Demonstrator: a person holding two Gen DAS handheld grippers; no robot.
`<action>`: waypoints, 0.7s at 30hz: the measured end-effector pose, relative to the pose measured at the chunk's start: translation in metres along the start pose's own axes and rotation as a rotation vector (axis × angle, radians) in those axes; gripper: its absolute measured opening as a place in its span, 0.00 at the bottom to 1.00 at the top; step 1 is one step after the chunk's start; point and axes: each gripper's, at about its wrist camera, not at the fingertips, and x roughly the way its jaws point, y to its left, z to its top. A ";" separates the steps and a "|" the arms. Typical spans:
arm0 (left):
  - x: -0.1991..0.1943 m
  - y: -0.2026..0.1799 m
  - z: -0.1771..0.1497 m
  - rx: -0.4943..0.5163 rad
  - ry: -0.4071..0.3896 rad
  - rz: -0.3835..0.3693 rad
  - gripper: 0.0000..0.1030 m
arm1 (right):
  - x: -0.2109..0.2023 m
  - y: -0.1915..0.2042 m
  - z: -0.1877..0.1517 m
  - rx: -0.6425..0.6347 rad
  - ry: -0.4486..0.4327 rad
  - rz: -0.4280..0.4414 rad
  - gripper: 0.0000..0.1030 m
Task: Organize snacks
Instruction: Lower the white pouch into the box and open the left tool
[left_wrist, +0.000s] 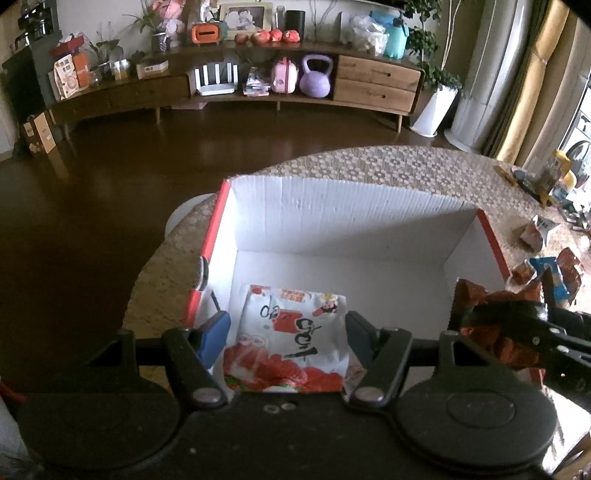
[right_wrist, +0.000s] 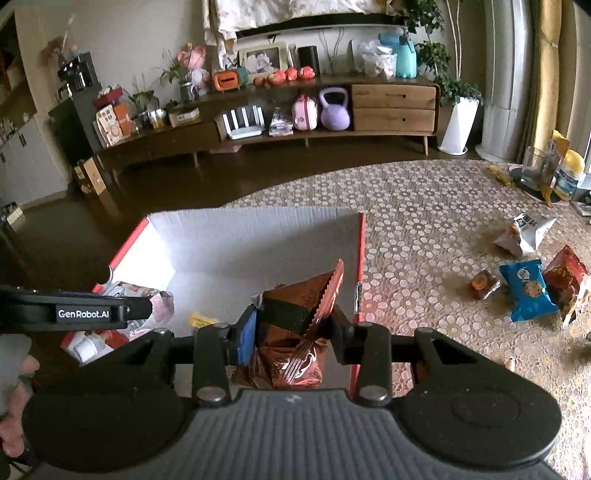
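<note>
A white cardboard box with red outer sides (left_wrist: 332, 221) stands on the patterned table; it also shows in the right wrist view (right_wrist: 258, 236). A white and red strawberry snack bag (left_wrist: 291, 343) lies flat on the box floor between the fingers of my left gripper (left_wrist: 286, 332), which is open and hangs over the box's near left part. My right gripper (right_wrist: 291, 328) is shut on a shiny brown snack bag (right_wrist: 295, 325) and holds it over the box's right side. That bag also shows at the right in the left wrist view (left_wrist: 491, 317).
Several loose snack bags lie on the table right of the box: a blue one (right_wrist: 528, 288), a red one (right_wrist: 565, 280), a white one (right_wrist: 524, 232) and a small brown pack (right_wrist: 484, 282). A glass and bottles (right_wrist: 546, 170) stand at the far right. The table edge runs just behind the box.
</note>
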 end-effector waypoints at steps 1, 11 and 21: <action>0.001 0.000 0.000 0.003 0.003 0.000 0.65 | 0.003 0.001 0.000 -0.006 0.006 -0.002 0.38; 0.015 -0.004 -0.005 0.008 0.046 -0.004 0.65 | 0.022 0.003 -0.003 -0.041 0.042 -0.011 0.38; 0.002 -0.008 -0.008 0.035 -0.018 0.018 0.92 | 0.031 0.003 -0.007 -0.047 0.069 0.001 0.39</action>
